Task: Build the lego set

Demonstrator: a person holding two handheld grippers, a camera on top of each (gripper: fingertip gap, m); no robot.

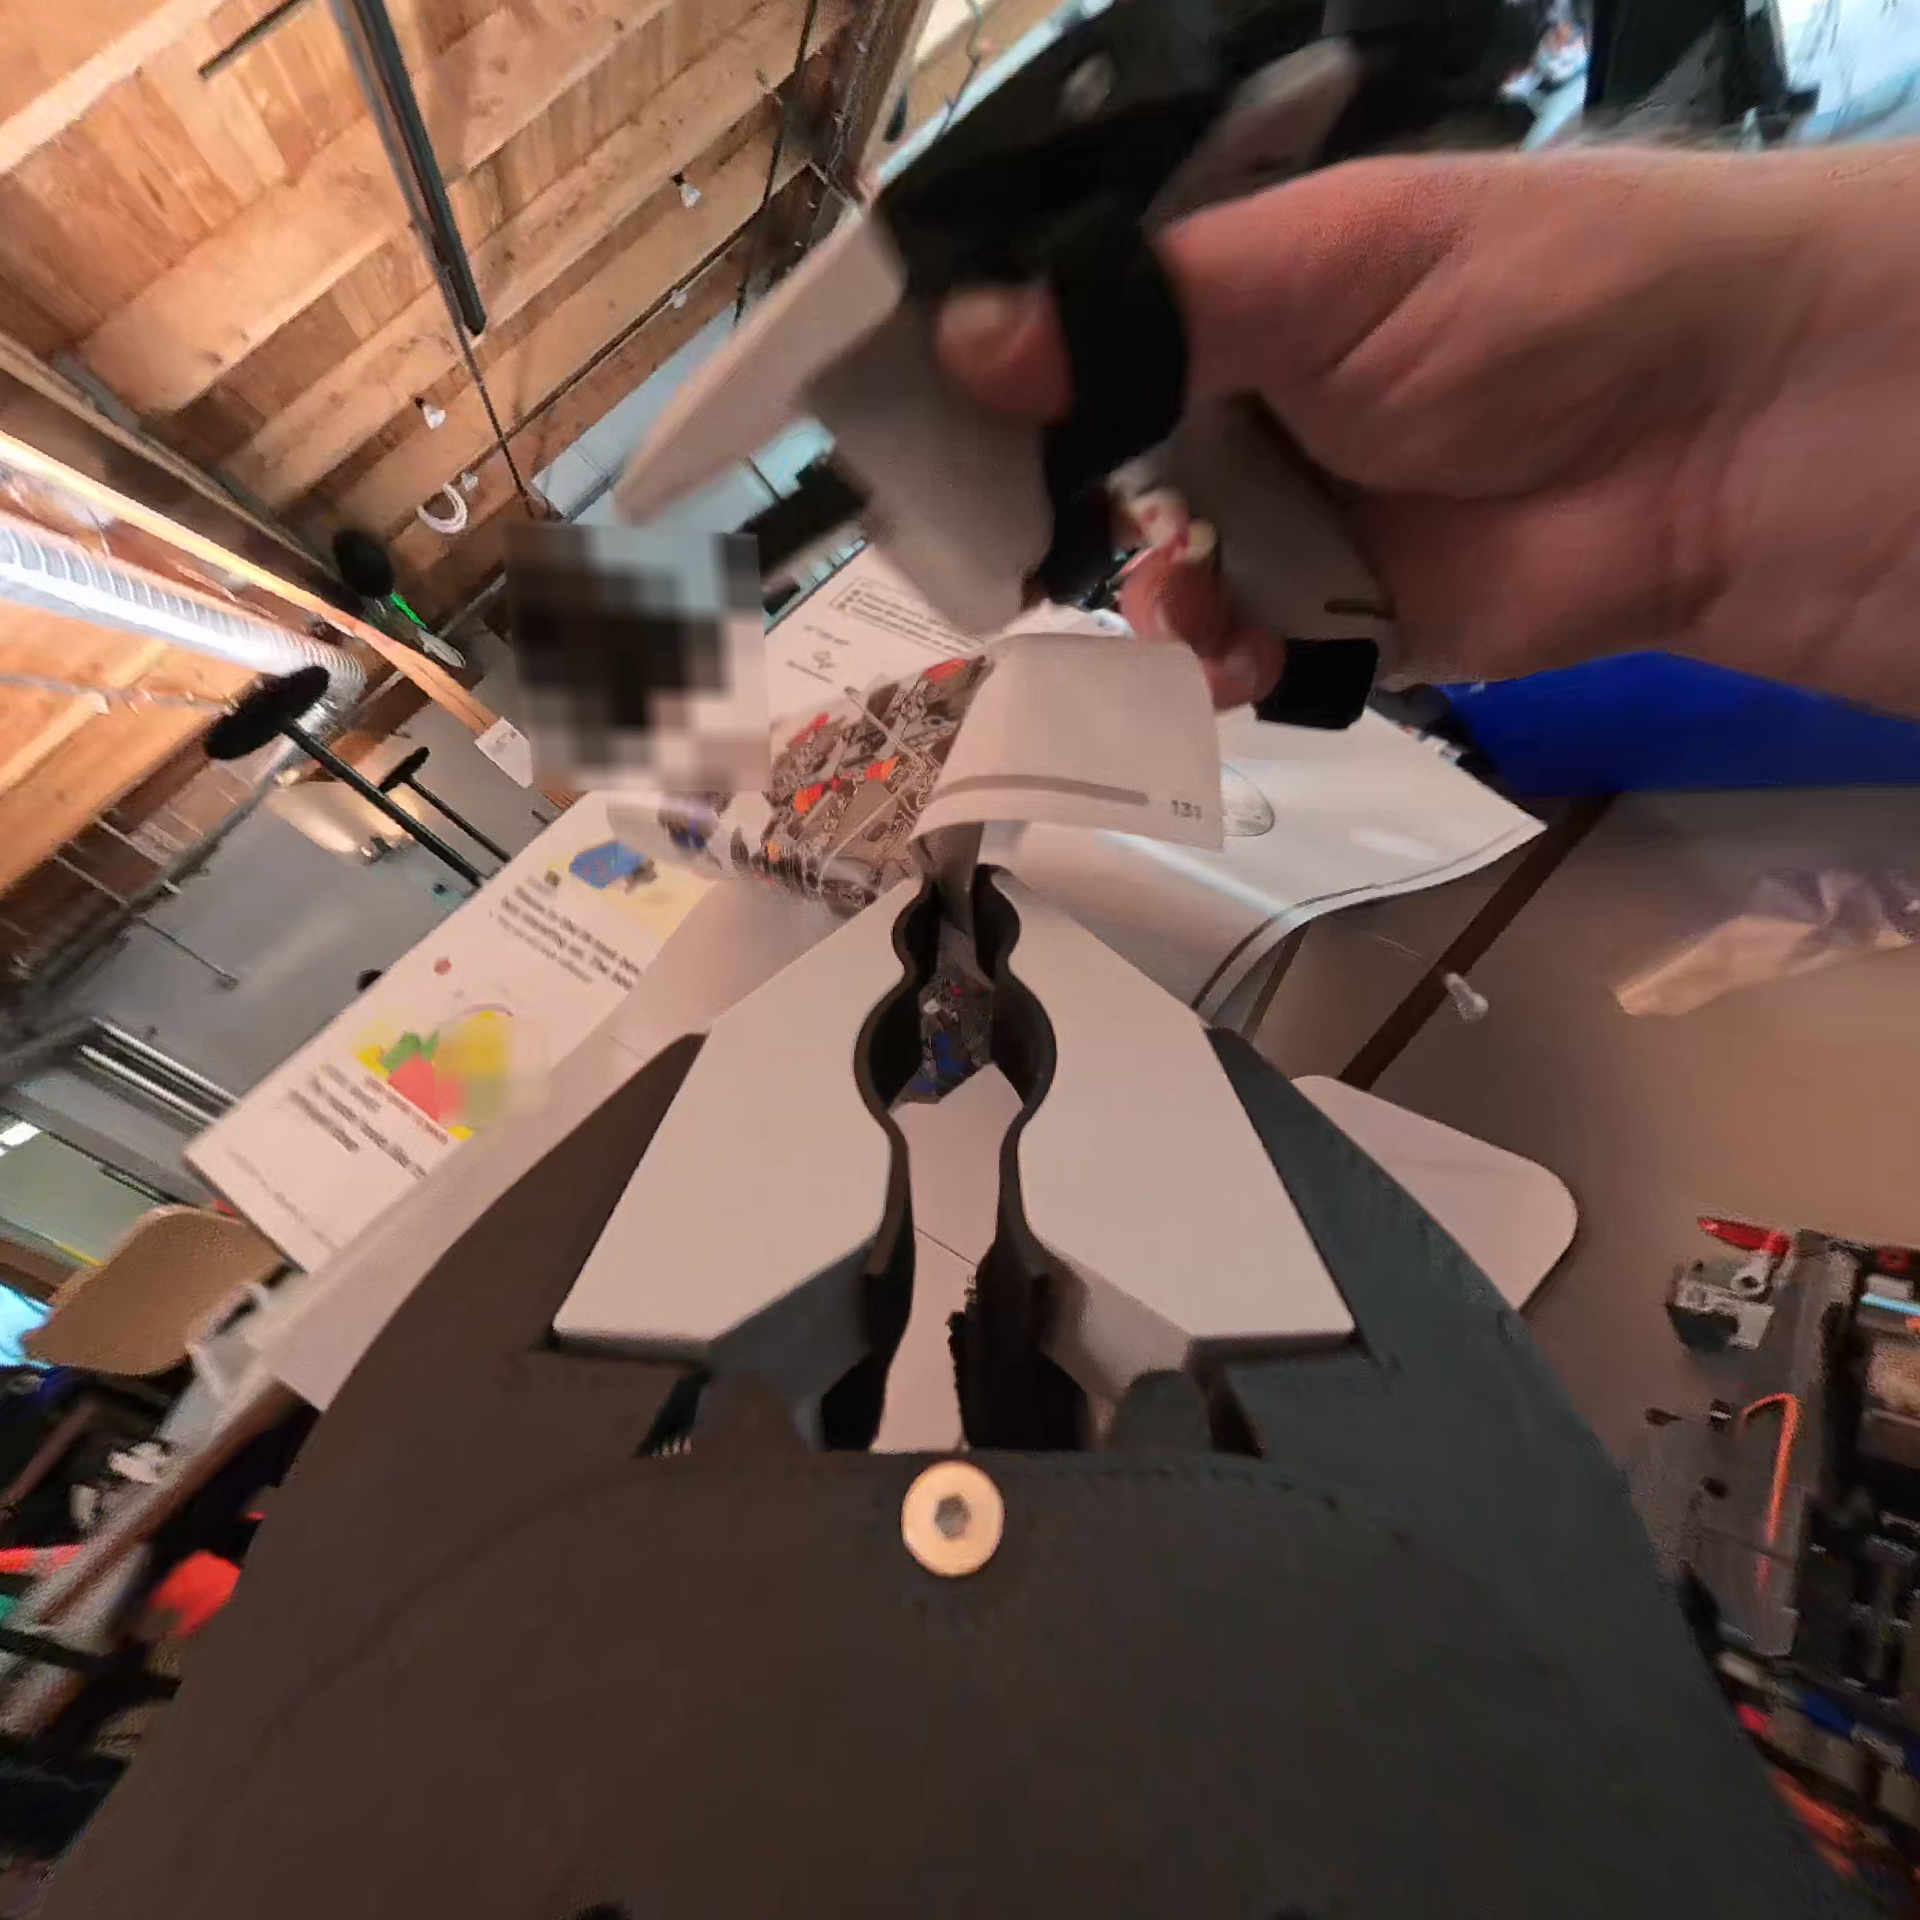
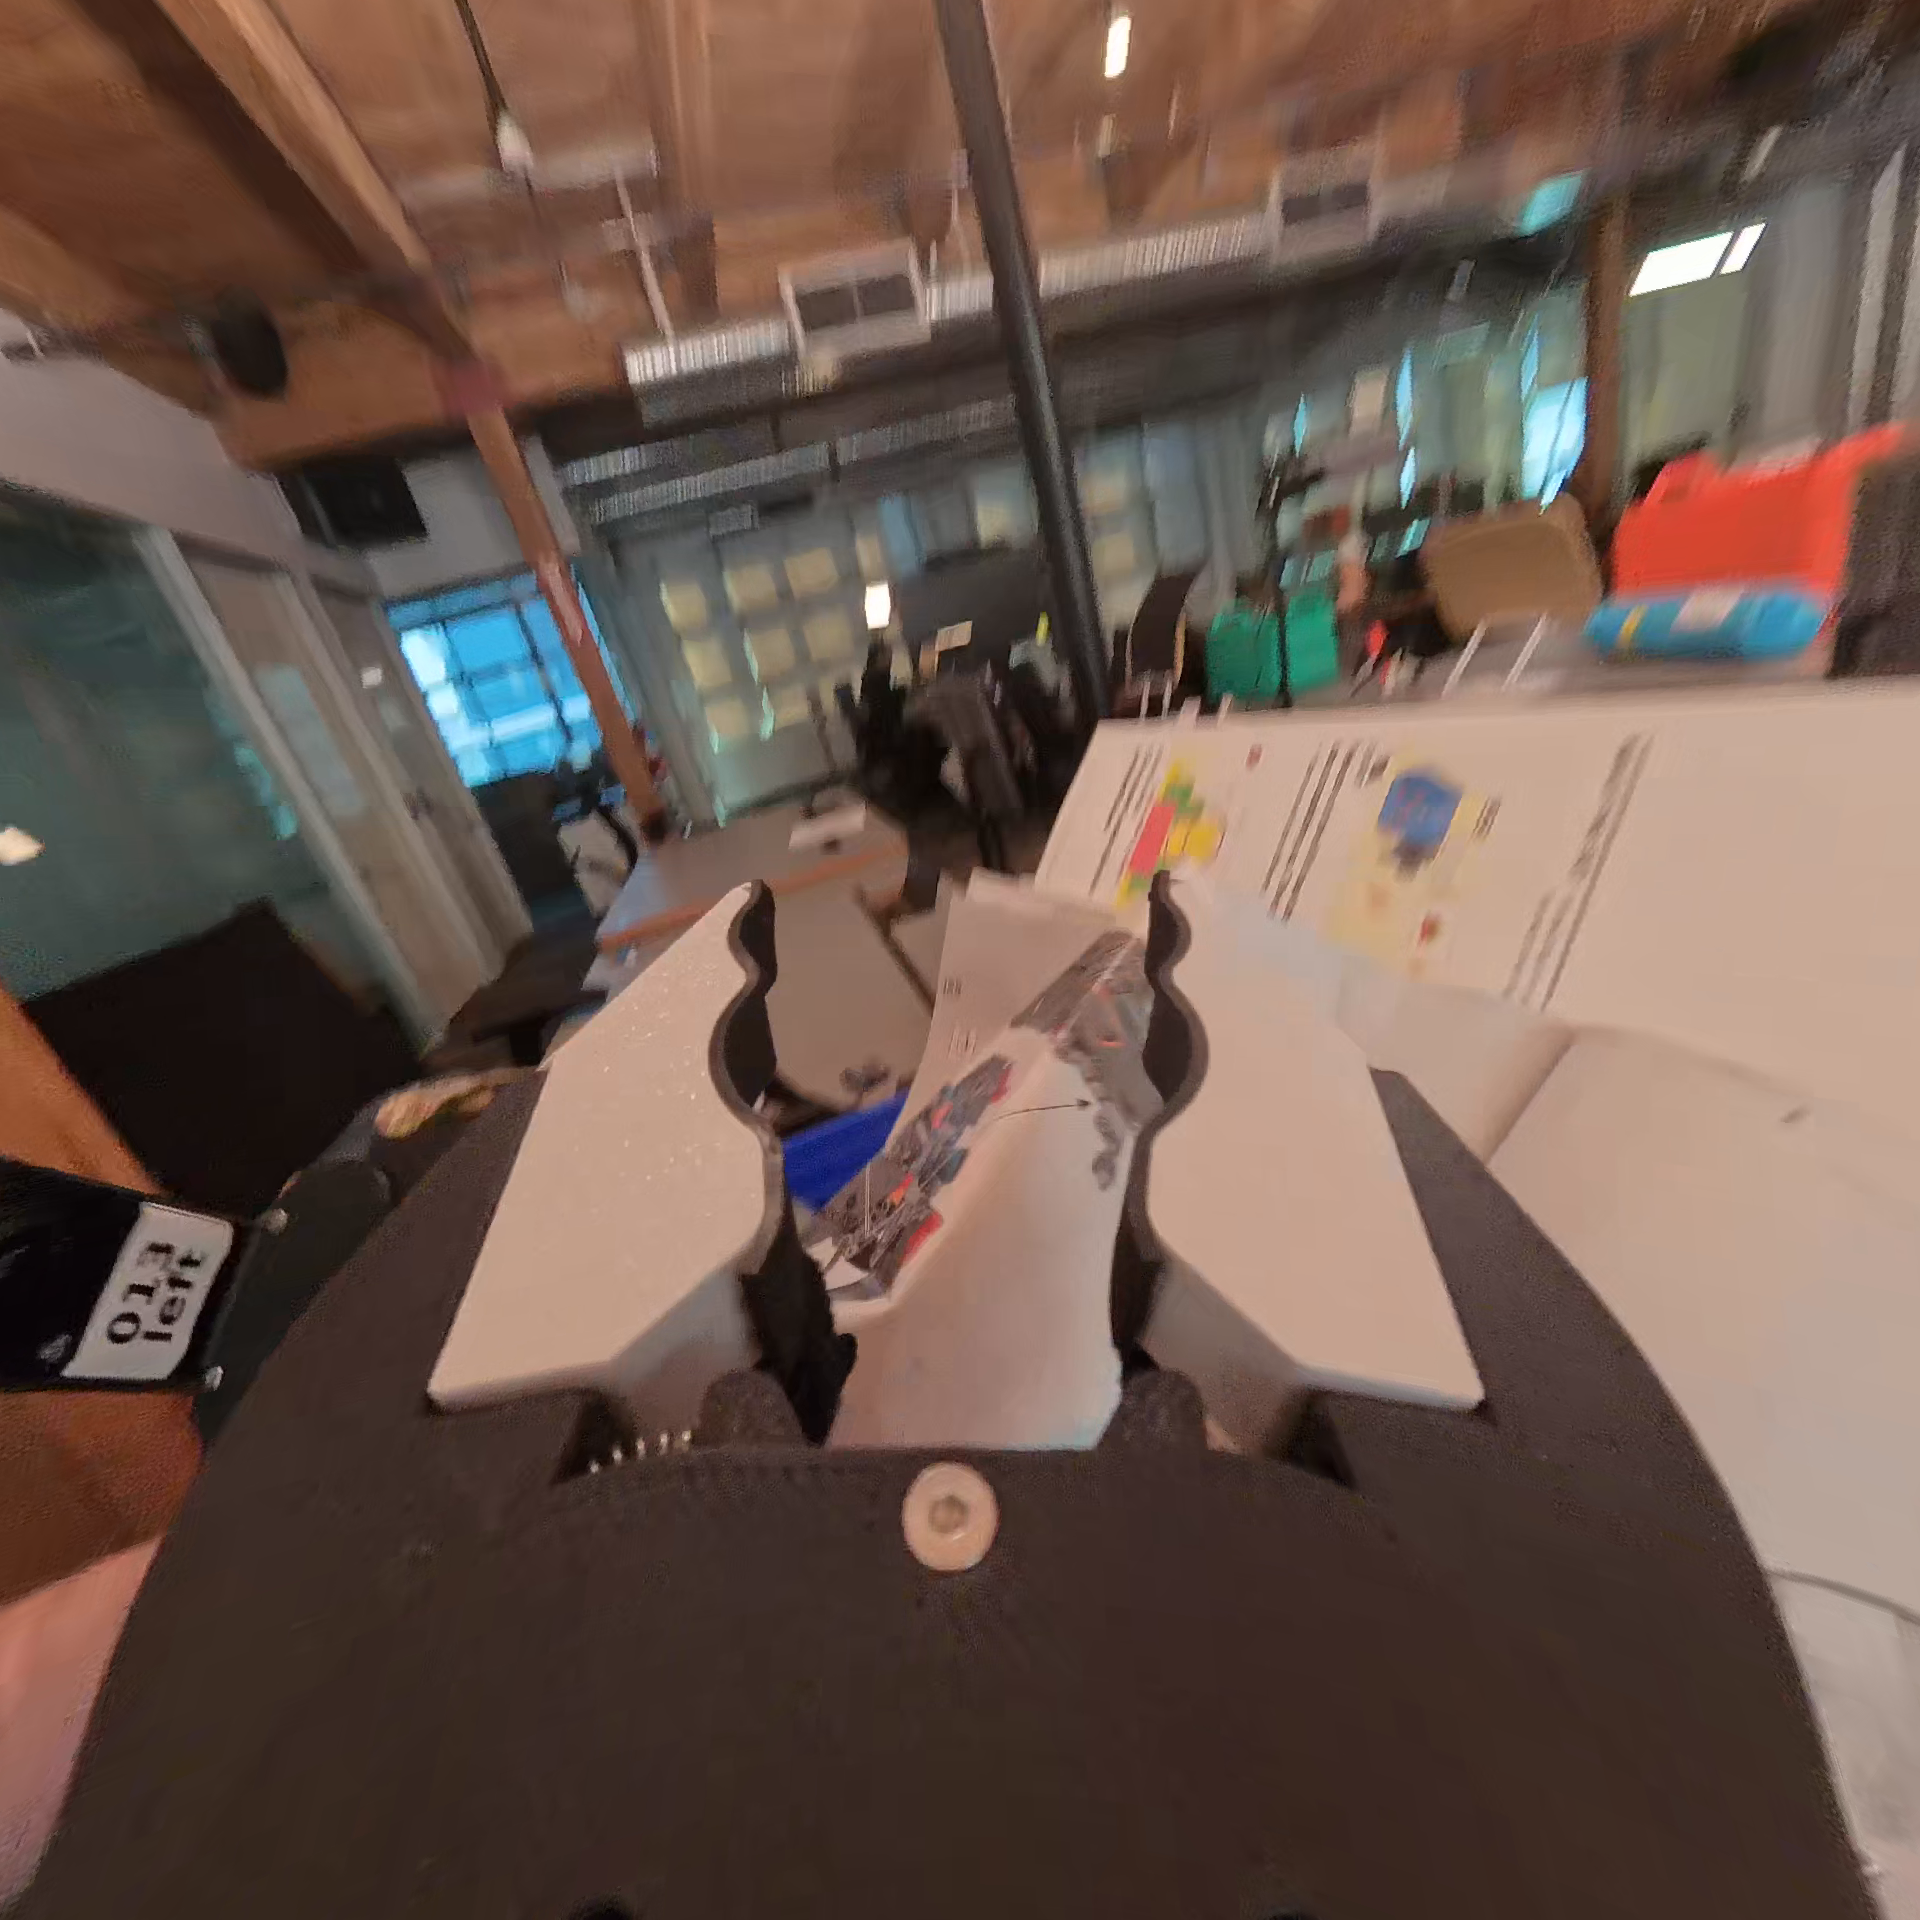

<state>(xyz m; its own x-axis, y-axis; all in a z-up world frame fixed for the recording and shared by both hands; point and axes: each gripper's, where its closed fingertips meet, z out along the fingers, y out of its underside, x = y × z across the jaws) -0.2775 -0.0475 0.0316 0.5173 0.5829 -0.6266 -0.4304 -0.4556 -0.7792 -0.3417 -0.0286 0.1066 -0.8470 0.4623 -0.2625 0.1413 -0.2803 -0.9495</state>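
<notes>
Wooden planks (image 1: 260,187) and beams (image 2: 312,187) are covering the ceiling, with a silver duct (image 1: 156,608) running beneath them and vent grilles (image 2: 857,296) hanging along a second duct. A dark pole (image 2: 1013,312) is rising to the ceiling mid-room. Daylight is coming through a blue-lit window (image 2: 499,686) at the far end, beside a glass partition (image 2: 135,748) on the left. Ceiling lights (image 2: 1688,260) are glowing on the right. A tan chair (image 2: 1507,566) is standing near an orange bin (image 2: 1756,530). Desks (image 2: 748,873) are stretching into the blurred distance. The beige tabletop (image 1: 1683,1091) is lying at the right.
</notes>
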